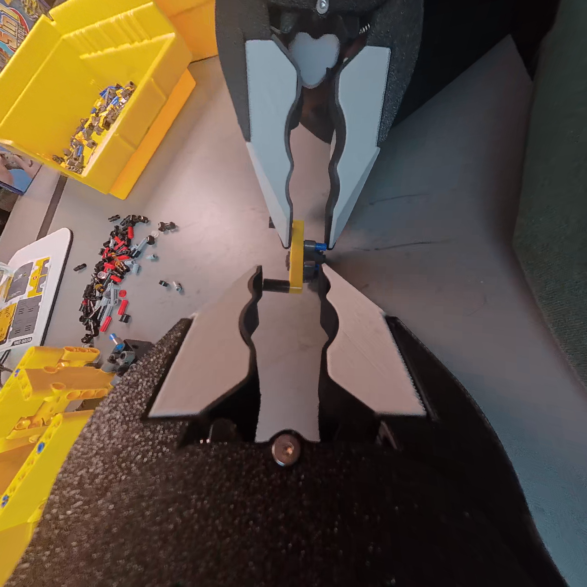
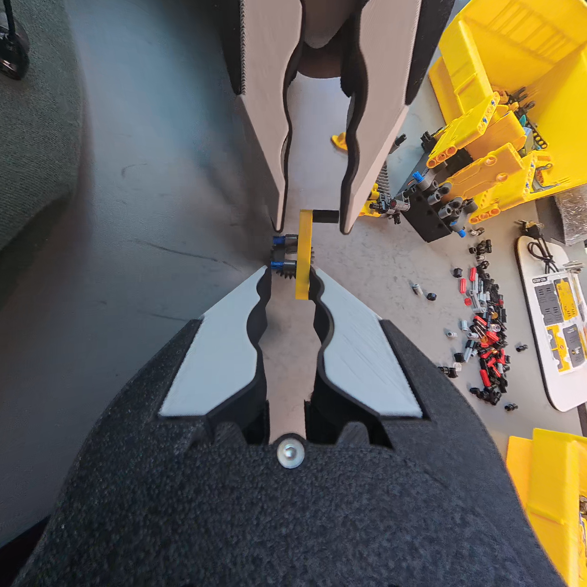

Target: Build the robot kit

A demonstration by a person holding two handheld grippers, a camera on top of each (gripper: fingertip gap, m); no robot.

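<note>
A small assembly hangs between both grippers above the grey table (image 1: pixel 413 286). It is a yellow beam (image 1: pixel 297 254) with a black axle (image 1: pixel 275 283) sticking out on one side, and black gears and blue-tipped pins (image 1: pixel 314 246) on the other. My left gripper (image 1: pixel 291 273) is shut across it, one finger on the axle end. My right gripper (image 1: pixel 308 244) faces it from above and is shut on the beam and pin ends. In the right wrist view the right gripper (image 2: pixel 290 271) clamps the yellow beam (image 2: pixel 303 254) and gear (image 2: pixel 284 273), and the left gripper (image 2: pixel 311 227) touches the axle (image 2: pixel 325 216).
A yellow bin (image 1: pixel 133 57) with small parts stands at the far left. A pile of small red, black and grey pieces (image 1: pixel 111 276) lies beside an instruction sheet on a white board (image 1: pixel 57 254). A partly built yellow model (image 2: pixel 482 158) stands nearby. Dark carpet (image 1: pixel 556 222) lies past the table edge. Left and right tips are no more than a few centimetres apart.
</note>
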